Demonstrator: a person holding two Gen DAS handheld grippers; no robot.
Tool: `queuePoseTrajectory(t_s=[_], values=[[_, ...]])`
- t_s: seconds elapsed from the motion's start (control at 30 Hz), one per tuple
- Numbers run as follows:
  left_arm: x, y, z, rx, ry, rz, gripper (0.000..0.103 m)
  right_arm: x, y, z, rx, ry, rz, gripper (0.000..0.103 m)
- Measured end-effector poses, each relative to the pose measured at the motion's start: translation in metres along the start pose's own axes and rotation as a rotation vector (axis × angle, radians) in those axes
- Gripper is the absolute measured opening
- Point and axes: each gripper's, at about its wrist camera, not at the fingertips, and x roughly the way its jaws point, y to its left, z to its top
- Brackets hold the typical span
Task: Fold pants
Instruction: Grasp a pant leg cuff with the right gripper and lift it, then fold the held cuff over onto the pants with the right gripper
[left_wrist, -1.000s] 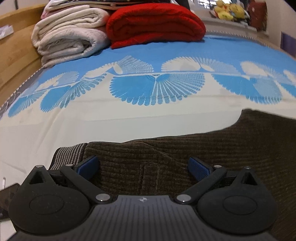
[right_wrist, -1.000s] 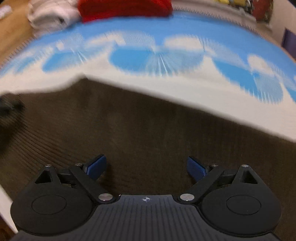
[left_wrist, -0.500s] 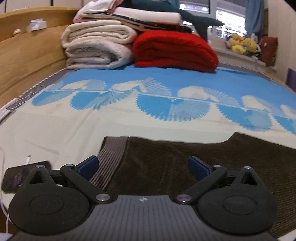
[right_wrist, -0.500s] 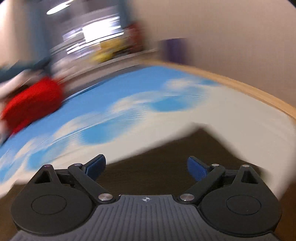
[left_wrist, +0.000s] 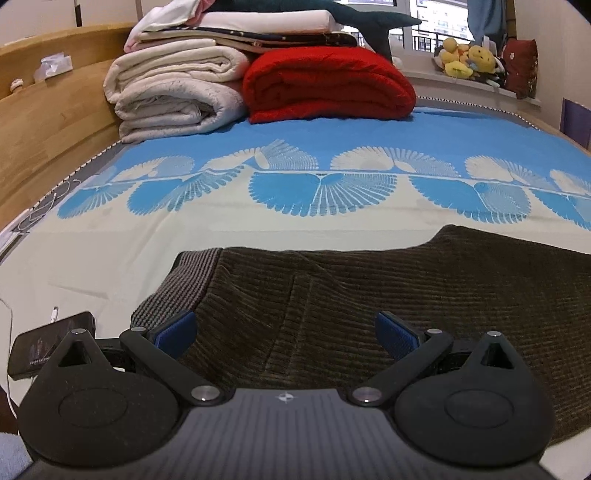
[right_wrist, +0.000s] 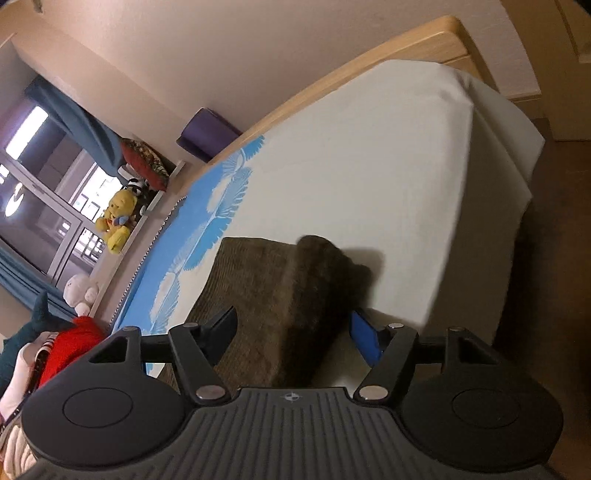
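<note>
Dark brown corduroy pants (left_wrist: 388, 295) lie flat on the bed, with a grey ribbed waistband (left_wrist: 181, 284) at their left end. My left gripper (left_wrist: 284, 332) is open and hovers just above the waist end, holding nothing. In the right wrist view, which is rolled sideways, the leg end of the pants (right_wrist: 280, 295) lies between the open jaws of my right gripper (right_wrist: 295, 332). The jaws are not closed on the cloth.
The bed sheet (left_wrist: 295, 206) is cream with a blue fan pattern. Folded white blankets (left_wrist: 177, 96) and a red blanket (left_wrist: 328, 85) are stacked at the head. A phone (left_wrist: 48, 347) with a cable lies at the left. The bed's corner (right_wrist: 498, 122) drops off nearby.
My left gripper drew back and tilted up, so more of the waistband and the bed shows. My right gripper swung fast to the pants' leg end and rolled sideways.
</note>
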Motion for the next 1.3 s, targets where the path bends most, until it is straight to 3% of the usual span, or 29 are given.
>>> queuePoseTrajectory(t_s=[0.1, 0.13, 0.17, 0.2, 0.3, 0.37, 0.5, 0.57, 0.67, 0.73, 0.8, 0.83, 0.93, 1.0, 1.13, 1.3], values=[[0.001, 0.001, -0.001, -0.011, 0.016, 0.002, 0.103, 0.015, 0.001, 0.006, 0.045, -0.010, 0.005, 0.075], [0.001, 0.002, -0.001, -0.017, 0.018, 0.002, 0.103, 0.018, 0.001, 0.008, 0.076, -0.019, -0.003, 0.068], [0.001, 0.003, -0.001, -0.022, 0.019, 0.001, 0.103, 0.021, 0.000, 0.009, 0.103, -0.020, -0.023, 0.031], [0.000, 0.004, 0.000, -0.028, 0.019, 0.000, 0.103, 0.027, -0.001, 0.010, 0.132, 0.013, -0.064, 0.020], [0.000, 0.012, 0.004, -0.064, 0.031, -0.001, 0.103, 0.026, 0.016, 0.010, 0.111, 0.008, -0.143, 0.019], [0.003, 0.018, 0.009, -0.099, 0.050, 0.001, 0.103, 0.025, 0.047, 0.011, -0.008, -0.003, -0.190, 0.019], [0.008, 0.031, 0.017, -0.178, 0.086, -0.016, 0.103, 0.013, 0.157, -0.007, -0.373, -0.037, -0.129, 0.018], [0.006, 0.035, 0.020, -0.205, 0.083, -0.033, 0.103, 0.004, 0.225, -0.042, -0.588, -0.047, -0.047, 0.018], [-0.001, 0.036, 0.021, -0.216, 0.064, -0.055, 0.103, -0.019, 0.312, -0.141, -0.957, -0.048, 0.146, 0.018], [-0.006, 0.037, 0.019, -0.220, 0.060, -0.076, 0.103, -0.036, 0.337, -0.222, -1.195, -0.019, 0.296, 0.018], [-0.010, 0.036, 0.014, -0.219, 0.062, -0.091, 0.103, -0.046, 0.335, -0.300, -1.419, 0.073, 0.417, 0.018], [-0.012, 0.035, 0.011, -0.213, 0.064, -0.100, 0.103, -0.046, 0.324, -0.337, -1.512, 0.162, 0.454, 0.018], [-0.015, 0.033, 0.000, -0.195, 0.072, -0.112, 0.103, -0.038, 0.288, -0.405, -1.694, 0.417, 0.470, 0.019], [-0.014, 0.033, -0.005, -0.203, 0.082, -0.119, 0.103, -0.046, 0.281, -0.419, -1.786, 0.337, 0.469, 0.020], [-0.015, 0.032, -0.012, -0.215, 0.101, -0.136, 0.103, -0.042, 0.286, -0.399, -1.635, 0.404, 0.466, 0.021], [-0.023, 0.026, -0.014, -0.200, 0.083, -0.141, 0.103, -0.059, 0.297, -0.376, -1.463, 0.282, 0.511, 0.020]])
